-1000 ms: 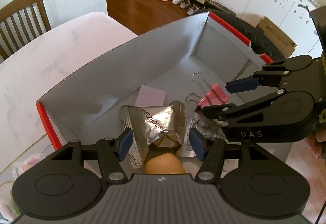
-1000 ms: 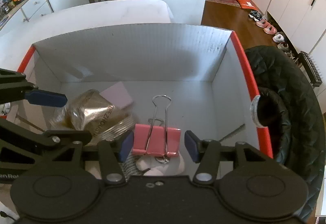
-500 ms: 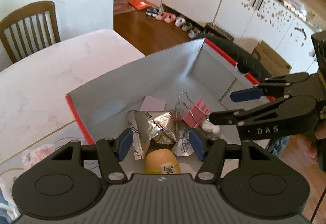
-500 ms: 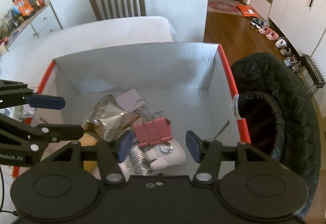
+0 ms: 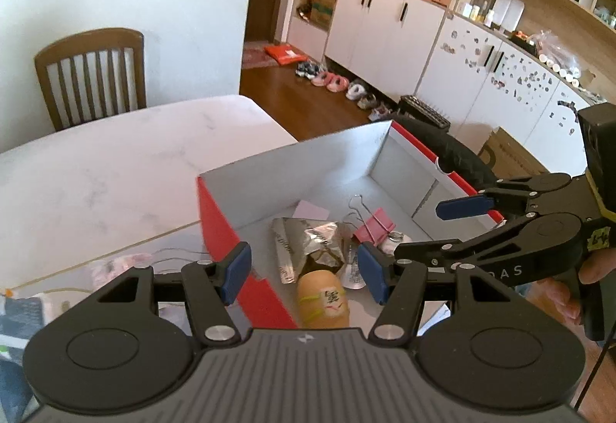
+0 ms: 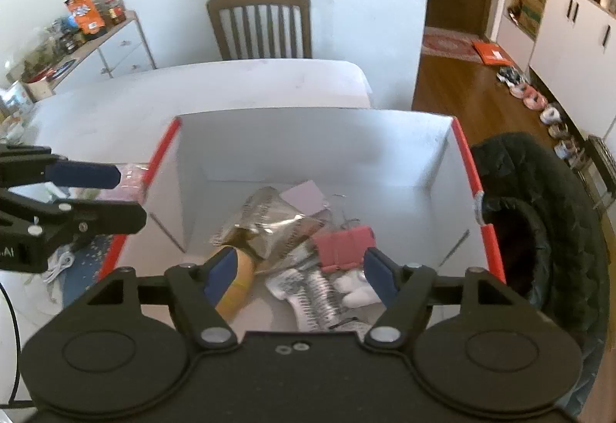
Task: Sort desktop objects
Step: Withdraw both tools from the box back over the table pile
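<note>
A red box with white inner walls (image 5: 219,215) (image 6: 467,157) sits on the pale table and holds a small pile. In the pile are a crumpled foil packet (image 5: 308,245) (image 6: 269,222), a pink binder clip (image 5: 373,226) (image 6: 342,247), a tan egg-shaped toy (image 5: 323,301) (image 6: 238,284), a pale pink note (image 5: 312,209) and something white (image 6: 358,288). My left gripper (image 5: 306,274) (image 6: 115,193) hovers open over the box's left wall with nothing between its fingers. My right gripper (image 6: 300,274) (image 5: 431,230) hangs above the pile, its jaws opening and touching nothing.
A wooden chair (image 6: 260,22) stands behind the white marble table (image 5: 115,176). A black quilted garment (image 6: 539,230) lies against the box's right side. Thin cables and soft clutter (image 5: 127,265) lie left of the box. A person's hand (image 5: 593,269) grips the right tool.
Both grippers have risen and drawn back from the box, which now looks smaller. The right jaws stand wider. The pink clip, between the right fingers before, now lies on the pile.
</note>
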